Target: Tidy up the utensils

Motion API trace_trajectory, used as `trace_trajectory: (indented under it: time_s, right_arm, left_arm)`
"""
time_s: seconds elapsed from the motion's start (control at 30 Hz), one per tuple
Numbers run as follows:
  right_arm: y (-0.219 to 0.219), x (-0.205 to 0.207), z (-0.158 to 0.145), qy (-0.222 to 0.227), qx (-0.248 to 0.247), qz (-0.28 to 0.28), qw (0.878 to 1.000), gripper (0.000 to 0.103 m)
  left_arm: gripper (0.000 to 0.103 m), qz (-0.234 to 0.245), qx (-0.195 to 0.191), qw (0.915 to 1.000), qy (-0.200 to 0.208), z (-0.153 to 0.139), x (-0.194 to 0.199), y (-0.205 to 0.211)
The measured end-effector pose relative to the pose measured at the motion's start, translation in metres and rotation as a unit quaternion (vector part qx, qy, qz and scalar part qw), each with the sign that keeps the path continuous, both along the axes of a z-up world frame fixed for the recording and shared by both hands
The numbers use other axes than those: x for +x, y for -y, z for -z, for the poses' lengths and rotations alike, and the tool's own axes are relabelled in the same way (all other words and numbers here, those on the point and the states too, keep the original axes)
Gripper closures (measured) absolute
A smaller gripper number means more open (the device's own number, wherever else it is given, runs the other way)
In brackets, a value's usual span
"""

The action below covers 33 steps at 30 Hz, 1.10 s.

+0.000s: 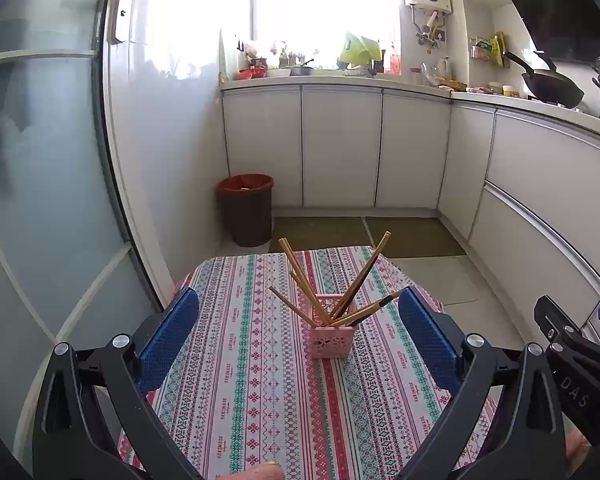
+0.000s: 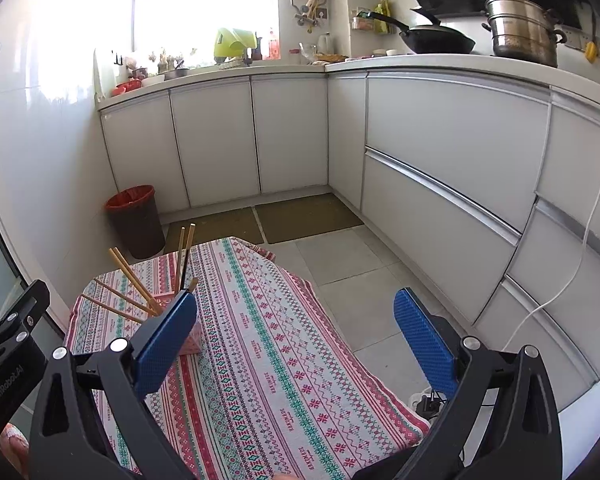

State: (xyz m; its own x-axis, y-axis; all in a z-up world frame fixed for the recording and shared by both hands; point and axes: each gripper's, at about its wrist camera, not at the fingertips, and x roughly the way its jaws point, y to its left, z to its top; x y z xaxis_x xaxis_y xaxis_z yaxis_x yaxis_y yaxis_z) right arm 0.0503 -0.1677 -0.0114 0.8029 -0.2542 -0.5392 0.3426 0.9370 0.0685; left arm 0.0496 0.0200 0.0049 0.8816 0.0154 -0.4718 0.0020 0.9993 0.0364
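A small pink lattice holder (image 1: pixel 331 338) stands on the patterned tablecloth (image 1: pixel 252 380), with several wooden chopsticks (image 1: pixel 300 276) fanned out of its top. My left gripper (image 1: pixel 300 340) is open, its blue pads (image 1: pixel 168 336) wide apart on either side of the holder and nearer the camera. In the right wrist view the holder (image 2: pixel 190 342) sits mostly behind the left blue pad (image 2: pixel 166 344), the chopsticks (image 2: pixel 128 276) poking up beyond it. My right gripper (image 2: pixel 296 340) is open over the tablecloth (image 2: pixel 268 360) with nothing between its fingers.
A dark bin with a red liner (image 1: pixel 246 210) stands on the floor beyond the table. White cabinets (image 2: pixel 440 152) run along the back and right, with a wok (image 2: pixel 436 40) and steel pot (image 2: pixel 520 30) on the counter. A glass door (image 1: pixel 40 180) is at left.
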Motion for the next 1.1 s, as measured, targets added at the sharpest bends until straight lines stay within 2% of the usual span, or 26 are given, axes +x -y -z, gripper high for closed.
trace_trajectory:
  time_s: [1.1]
  right_arm:
    - [-0.0038,0.0044,0.0048,-0.017,0.004,-0.008,1.0,0.007]
  left_arm:
    - [0.007,-0.005,0.013,0.9999,-0.001,0.0085,0.0046,-0.001]
